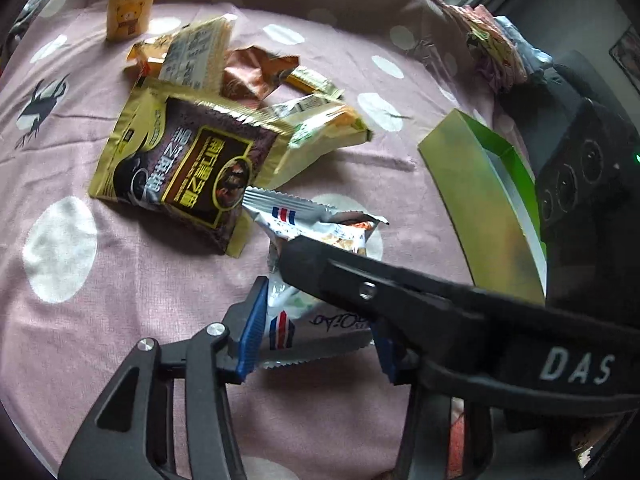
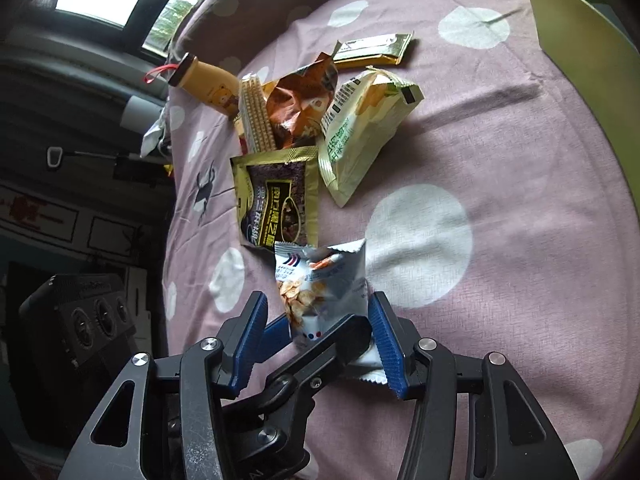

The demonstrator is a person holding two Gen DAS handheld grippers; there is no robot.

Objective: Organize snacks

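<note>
– On the pink cloth with white dots (image 1: pixel 120 280), where is the snack now?

– The silver plastic snack packet with red and blue stripes (image 1: pixel 312 220) is at the near side of the pile, just beside the gold and dark brown foil sachet (image 1: pixel 188 160). Both tools are at it.

– How do the fingers stand?

– The left gripper (image 1: pixel 320 320) has its 2 blue-padded fingers (image 1: pixel 252 328) narrow, with 1 pad against each side of the packet's near end, so it holds the packet. The right gripper (image 2: pixel 320 304) is also narrow and is around the same packet. 1 of its pads touches the packet's side. Between the other pad and the packet stands a finger of the left gripper, so I cannot tell if it really grips.

– And the other things?

– The pale yellow puffed packet with green print (image 2: pixel 360 132) lies behind the sachet, beside the orange-brown crumpled wrapper (image 2: pixel 300 100). The yellow bottle with a bear picture (image 1: pixel 128 12) stands at the far side of the pile. The green open cardboard box (image 1: pixel 480 200) lies well apart from the pile.
</note>
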